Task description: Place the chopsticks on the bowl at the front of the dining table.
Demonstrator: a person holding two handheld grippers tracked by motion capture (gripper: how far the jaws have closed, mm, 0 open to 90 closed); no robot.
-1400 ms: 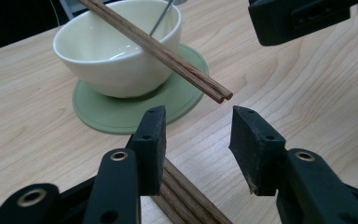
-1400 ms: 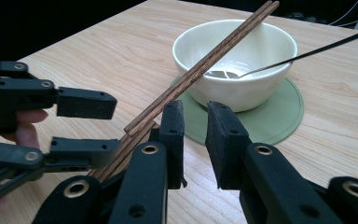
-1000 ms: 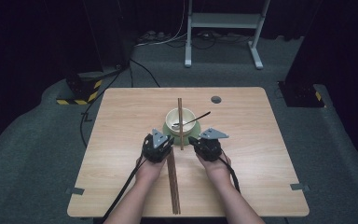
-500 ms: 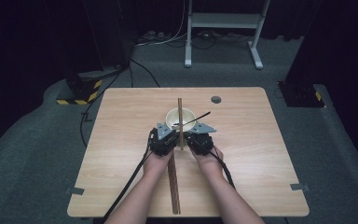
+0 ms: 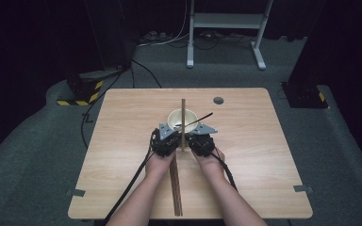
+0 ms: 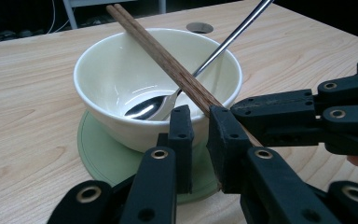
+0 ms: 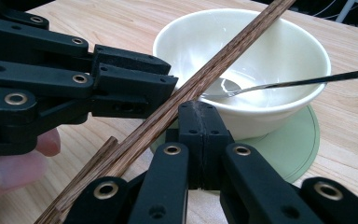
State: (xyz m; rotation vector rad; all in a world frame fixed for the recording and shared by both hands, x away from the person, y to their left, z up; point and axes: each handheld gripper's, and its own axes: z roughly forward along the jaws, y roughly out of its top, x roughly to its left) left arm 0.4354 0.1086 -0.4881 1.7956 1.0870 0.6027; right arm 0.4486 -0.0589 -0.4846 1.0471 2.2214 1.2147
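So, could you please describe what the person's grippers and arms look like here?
Both the left gripper and the right gripper are black, with linked jaw bars joined by brass-ringed rivets and blocky black pads. Each carries a grey three-cornered plate on top and trails a black cable. The forearms are bare, with no sleeves.

A wooden table (image 5: 264,155) carries a green coaster (image 6: 102,158) and chopsticks (image 5: 175,188).

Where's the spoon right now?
The spoon lies in the cream bowl at table centre, its handle leaning over the right rim in the high view, under the chopsticks.
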